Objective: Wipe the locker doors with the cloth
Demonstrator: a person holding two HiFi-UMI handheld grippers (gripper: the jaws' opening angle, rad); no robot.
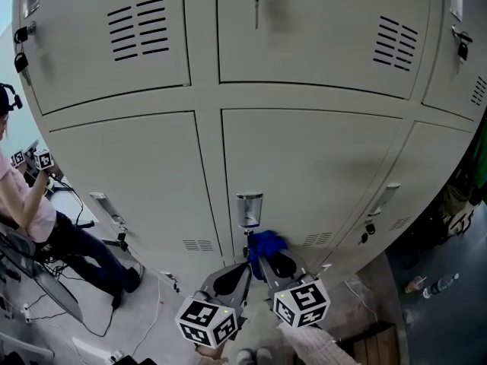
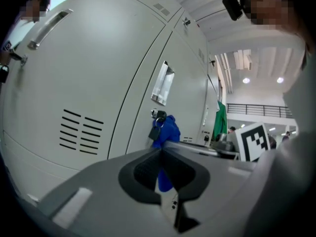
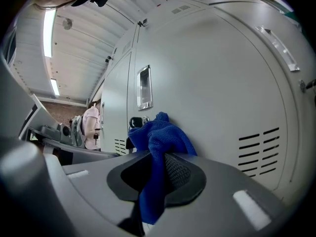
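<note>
The grey locker doors [image 1: 319, 158] fill the head view. A blue cloth [image 1: 266, 245] is bunched against the lower middle door, just under its label holder [image 1: 249, 207] and beside the lock [image 3: 136, 122]. My right gripper [image 1: 268, 258] is shut on the cloth [image 3: 160, 137], which passes between its jaws [image 3: 160, 154] and hangs down below them. My left gripper [image 1: 245, 266] sits close on the left of it, a little short of the door, jaws together [image 2: 161, 149] with nothing held. From there the cloth [image 2: 167, 130] shows beyond the tips.
A person in a pink shirt [image 1: 30, 204] stands at the far left with cables on the floor around them. A bottle [image 1: 440, 286] lies on the floor at right, near a wooden pallet [image 1: 373, 344]. A green garment [image 2: 220, 120] hangs further along the lockers.
</note>
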